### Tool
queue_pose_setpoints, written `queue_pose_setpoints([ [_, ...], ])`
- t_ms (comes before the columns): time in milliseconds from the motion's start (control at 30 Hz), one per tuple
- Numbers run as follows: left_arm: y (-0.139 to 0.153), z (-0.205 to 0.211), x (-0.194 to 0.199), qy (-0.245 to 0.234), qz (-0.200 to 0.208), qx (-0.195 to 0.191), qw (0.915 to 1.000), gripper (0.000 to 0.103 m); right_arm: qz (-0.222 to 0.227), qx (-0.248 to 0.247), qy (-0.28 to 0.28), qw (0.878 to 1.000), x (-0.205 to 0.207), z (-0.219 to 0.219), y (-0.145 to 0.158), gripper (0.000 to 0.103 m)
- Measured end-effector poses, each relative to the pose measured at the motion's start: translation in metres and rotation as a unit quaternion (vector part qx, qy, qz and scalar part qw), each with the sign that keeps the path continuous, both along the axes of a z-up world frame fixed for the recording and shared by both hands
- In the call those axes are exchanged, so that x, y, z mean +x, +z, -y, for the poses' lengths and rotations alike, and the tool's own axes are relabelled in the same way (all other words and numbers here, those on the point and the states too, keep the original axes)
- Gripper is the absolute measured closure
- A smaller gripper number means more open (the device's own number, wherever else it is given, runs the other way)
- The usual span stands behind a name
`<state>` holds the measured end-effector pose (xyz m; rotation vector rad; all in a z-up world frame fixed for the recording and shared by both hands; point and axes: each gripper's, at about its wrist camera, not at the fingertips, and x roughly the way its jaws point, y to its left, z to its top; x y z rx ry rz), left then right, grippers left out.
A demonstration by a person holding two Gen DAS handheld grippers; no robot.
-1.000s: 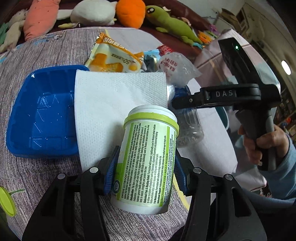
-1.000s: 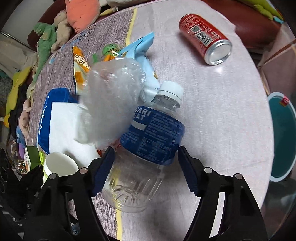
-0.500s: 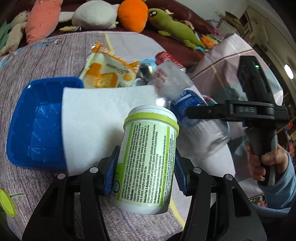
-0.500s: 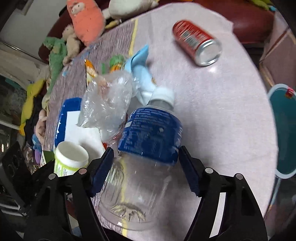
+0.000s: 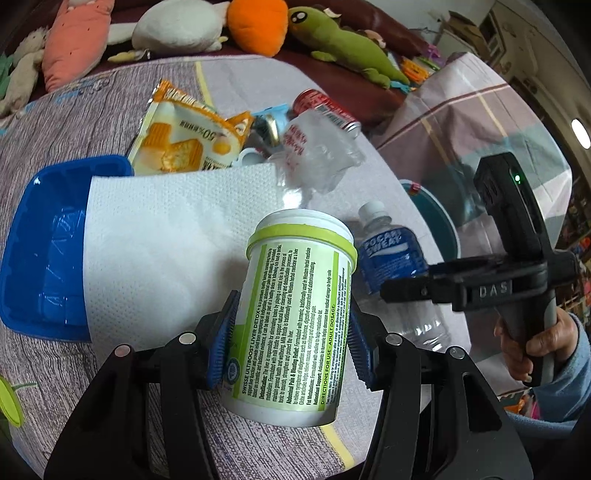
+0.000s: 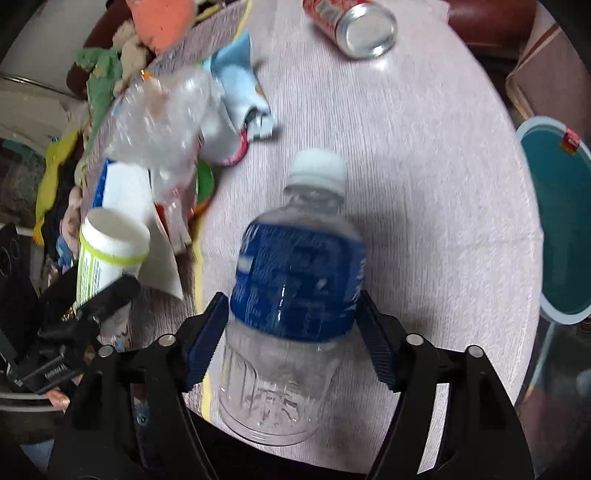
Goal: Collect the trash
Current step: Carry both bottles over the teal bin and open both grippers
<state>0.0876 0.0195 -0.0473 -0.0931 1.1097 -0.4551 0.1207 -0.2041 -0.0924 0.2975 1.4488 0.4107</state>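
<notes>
The table (image 6: 424, 177) is round and covered with a cloth, pale pink on one part and striped grey-purple on the other, with a yellow line between them. Behind it stands a dark brown sofa (image 5: 369, 14) with soft toys: a green dinosaur (image 5: 343, 40), an orange one (image 5: 258, 22), a white one (image 5: 173, 29) and a pink one (image 5: 74, 40). Beside the table, lower, stands a teal bin (image 6: 557, 229) with a white rim; what is inside it I cannot tell. On the table lies a blue tray (image 5: 40, 251); a white napkin (image 5: 159, 243) covers its right side and the open part looks bare. Behind the napkin lie an orange snack bag (image 5: 184, 140), a crumpled clear bag (image 5: 317, 155) with red print, a light blue wrapper (image 6: 236, 85) and a red can (image 6: 354, 26) on its side with its open end toward the right camera. The left gripper (image 5: 288, 347) pinches a white jar (image 5: 295, 317) with a green band and its lid closed; the blue pads press on both its sides and the jar is off the table, tilted. The right gripper (image 6: 291, 339) pinches a clear bottle (image 6: 291, 295) with a blue label and a white cap; it looks empty and is also held above the cloth. A hand (image 5: 532, 350) in a blue sleeve holds the right gripper's handle.
</notes>
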Motion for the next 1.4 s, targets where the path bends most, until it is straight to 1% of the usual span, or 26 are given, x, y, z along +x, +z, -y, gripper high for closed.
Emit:
queue_pose_setpoints([
  [67,-0.001,-0.002,0.000,0.004,-0.002,0.002,1.0000,0.048,-0.008,-0.006,0.013,1.000,0.000,-0.007,-0.005,0.031],
  [133,-0.002,-0.003,0.001,0.007,-0.004,0.004,1.0000,0.048,-0.005,-0.013,0.020,1.000,0.000,-0.013,-0.009,0.031],
  [167,-0.002,-0.003,0.001,0.008,-0.004,0.005,0.9999,0.048,0.008,-0.017,0.020,1.000,-0.002,-0.013,-0.007,0.037],
  [200,-0.001,-0.002,0.000,0.008,-0.004,0.006,0.9999,0.048,0.022,-0.009,0.019,1.000,-0.003,-0.013,-0.003,0.037],
  [300,0.002,0.004,0.001,0.004,-0.001,0.011,0.9999,0.048,0.038,0.009,0.009,0.999,-0.007,-0.009,0.007,0.037],
  [367,0.006,0.010,0.001,-0.001,0.002,0.012,0.9999,0.048,0.048,0.032,-0.003,0.998,-0.009,-0.001,0.016,0.037],
  [433,0.008,0.017,0.001,-0.006,0.005,0.013,0.9999,0.048,0.061,0.043,-0.015,0.997,-0.010,0.009,0.026,0.037],
  [600,0.019,0.050,0.004,-0.033,0.013,0.019,0.9992,0.048,0.101,0.061,-0.064,0.991,-0.007,0.056,0.054,0.037],
  [733,0.029,0.095,0.012,-0.068,0.018,0.023,0.9972,0.048,0.147,0.056,-0.133,0.979,-0.016,0.121,0.080,0.037],
  [867,0.032,0.147,0.021,-0.104,0.021,0.028,0.9939,0.048,0.175,0.032,-0.200,0.963,-0.025,0.180,0.095,0.037],
  [967,0.031,0.182,0.027,-0.125,0.018,0.032,0.9914,0.048,0.179,0.017,-0.240,0.954,-0.031,0.225,0.091,0.037],
  [1100,0.024,0.229,0.037,-0.155,0.013,0.045,0.9869,0.048,0.171,-0.004,-0.272,0.947,-0.033,0.267,0.075,0.037],
  [1233,0.014,0.262,0.046,-0.174,0.005,0.054,0.9832,0.048,0.158,-0.016,-0.284,0.946,-0.029,0.287,0.057,0.037],
  [1333,0.004,0.282,0.051,-0.184,-0.003,0.061,0.9809,0.048,0.143,-0.019,-0.287,0.947,-0.021,0.298,0.041,0.036],
  [1400,-0.002,0.292,0.054,-0.189,-0.009,0.065,0.9797,0.048,0.131,-0.012,-0.290,0.948,-0.012,0.303,0.029,0.031],
])
